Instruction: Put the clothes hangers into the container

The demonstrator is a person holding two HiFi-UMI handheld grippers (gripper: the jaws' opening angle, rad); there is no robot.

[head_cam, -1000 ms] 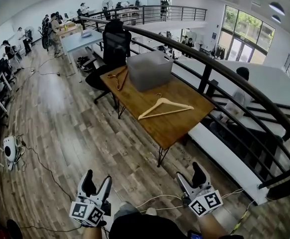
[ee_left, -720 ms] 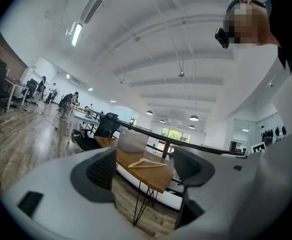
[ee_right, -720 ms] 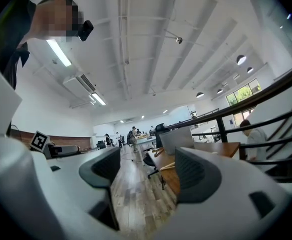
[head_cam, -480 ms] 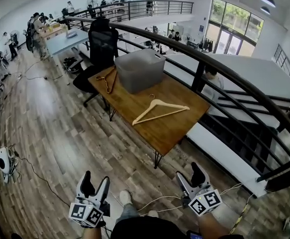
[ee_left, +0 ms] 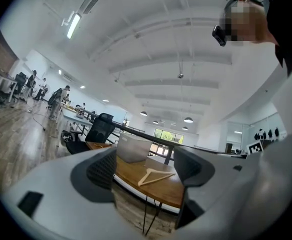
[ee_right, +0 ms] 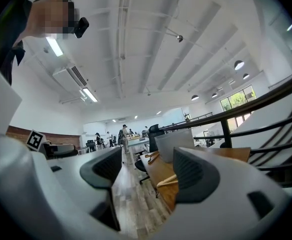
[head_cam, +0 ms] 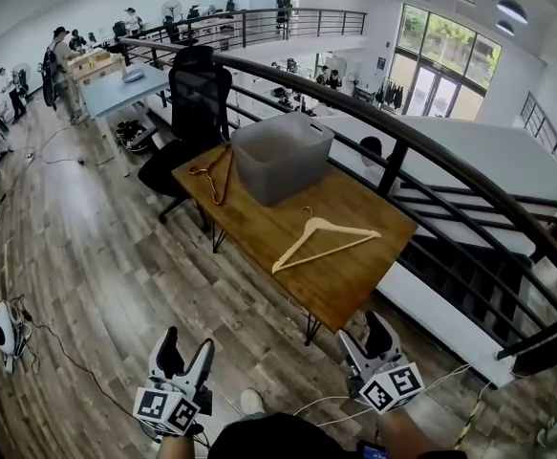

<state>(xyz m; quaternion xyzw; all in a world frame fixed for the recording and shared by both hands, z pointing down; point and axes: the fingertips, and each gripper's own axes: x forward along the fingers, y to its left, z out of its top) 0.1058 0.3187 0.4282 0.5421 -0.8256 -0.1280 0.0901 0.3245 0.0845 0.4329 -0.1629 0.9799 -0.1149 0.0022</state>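
Observation:
A pale wooden hanger (head_cam: pixel 324 238) lies flat on the wooden table (head_cam: pixel 340 285), also visible in the left gripper view as the pale hanger (ee_left: pixel 155 175). A darker brown hanger (head_cam: pixel 213 172) lies at the table's far left corner beside the grey plastic container (head_cam: pixel 283 156). My left gripper (head_cam: pixel 184 357) and right gripper (head_cam: pixel 364 338) are both open and empty, held low over the floor, well short of the table. The container (ee_left: pixel 131 149) shows between the left jaws, far off.
A black office chair (head_cam: pixel 195 103) stands behind the table. A curved black railing (head_cam: pixel 402 132) runs along the table's far side, with a drop beyond. Cables (head_cam: pixel 77 347) lie on the wooden floor. People stand at desks (head_cam: pixel 116 79) far left.
The view has shifted closer to the table, which now sits slightly lower and to the right. Both grippers stay open in the same low position.

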